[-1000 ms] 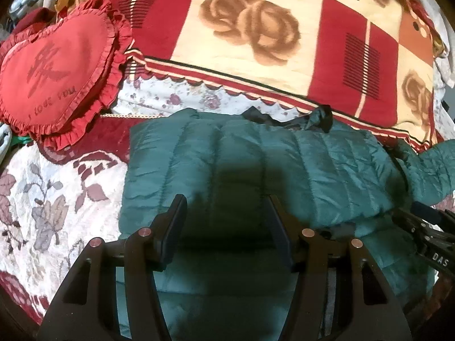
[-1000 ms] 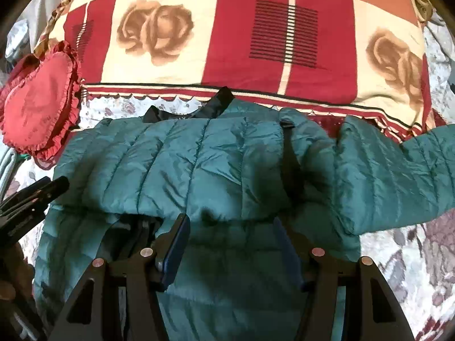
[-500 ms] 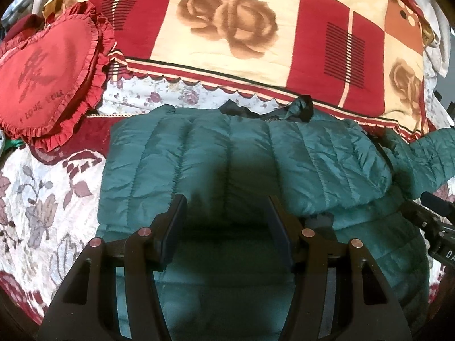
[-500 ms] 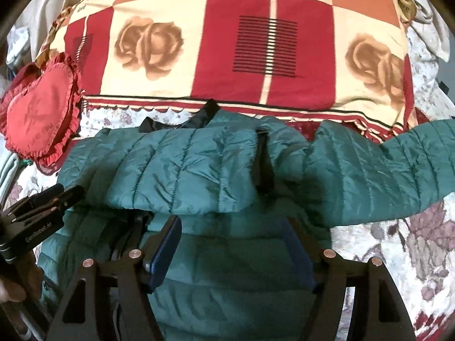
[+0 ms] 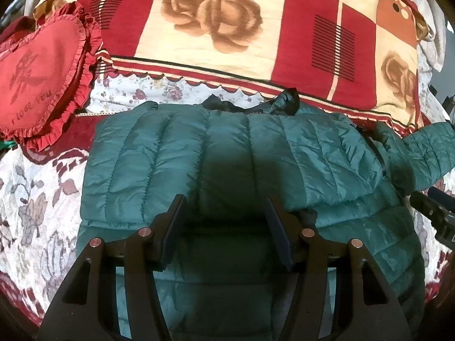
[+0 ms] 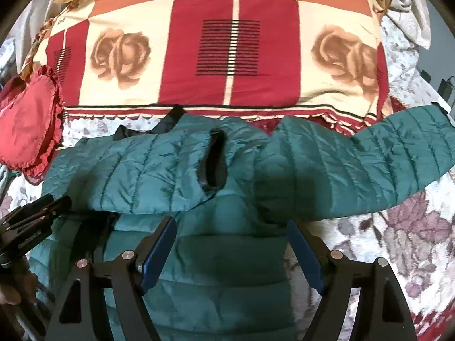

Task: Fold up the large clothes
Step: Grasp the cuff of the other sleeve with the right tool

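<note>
A teal quilted puffer jacket lies on a floral bedspread, its left side folded across the body. It also shows in the right wrist view, where one sleeve stretches out to the right. My left gripper is open and empty, hovering over the jacket's folded middle. My right gripper is open and empty, over the jacket below the sleeve's shoulder. Each gripper shows at the edge of the other's view: the right gripper and the left gripper.
A red and cream rose-patterned blanket lies behind the jacket, seen also in the right wrist view. A red heart-shaped frilled cushion sits at the far left. The floral bedspread surrounds the jacket.
Both grippers have pulled back and risen a little, so more of the jacket and blanket shows. The right sleeve now lies further outstretched in view. Both grippers stay open.
</note>
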